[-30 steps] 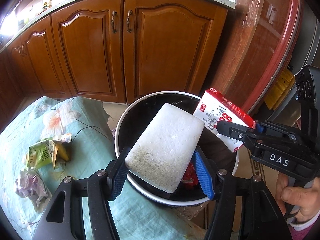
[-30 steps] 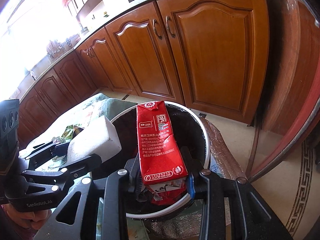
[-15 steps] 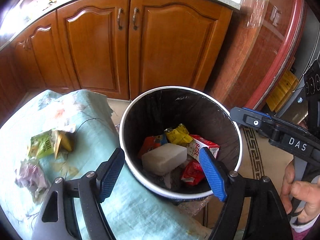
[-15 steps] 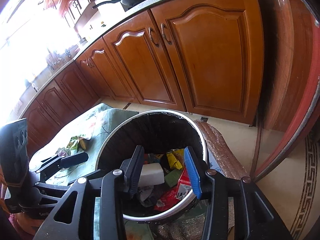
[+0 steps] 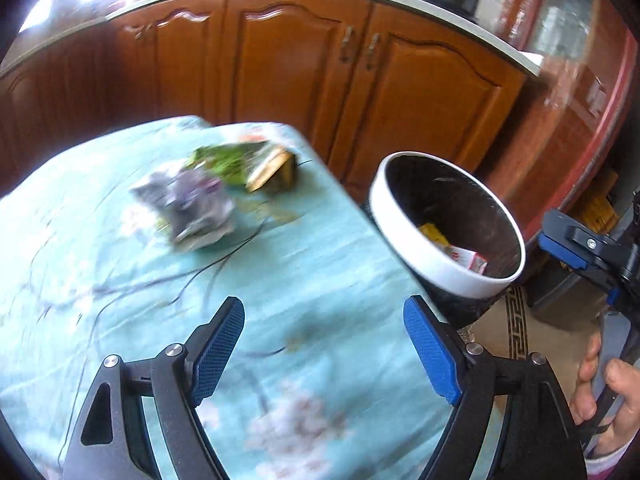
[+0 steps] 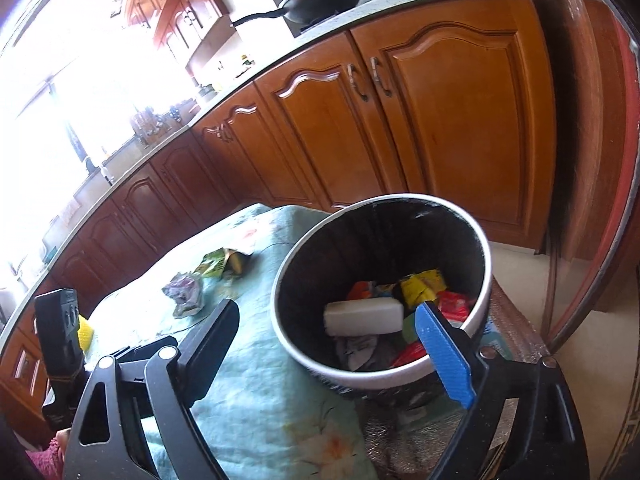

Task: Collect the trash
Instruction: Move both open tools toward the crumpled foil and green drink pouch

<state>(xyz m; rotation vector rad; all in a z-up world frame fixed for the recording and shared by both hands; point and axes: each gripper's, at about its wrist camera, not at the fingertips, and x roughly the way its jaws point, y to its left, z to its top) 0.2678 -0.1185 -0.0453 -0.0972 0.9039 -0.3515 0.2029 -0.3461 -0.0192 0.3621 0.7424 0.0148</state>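
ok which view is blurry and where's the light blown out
Left wrist view: motion blur smears the crumpled wrapper, green packet and tablecloth; the left gripper stays sharp. Right wrist view: mostly crisp, the trash bin is clear, but the window at upper left is blown out white.

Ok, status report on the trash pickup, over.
Left gripper open, empty, over tablecloth. Right gripper open, empty, by bin. Crumpled wrapper, green packet left on table. Nothing blocking.
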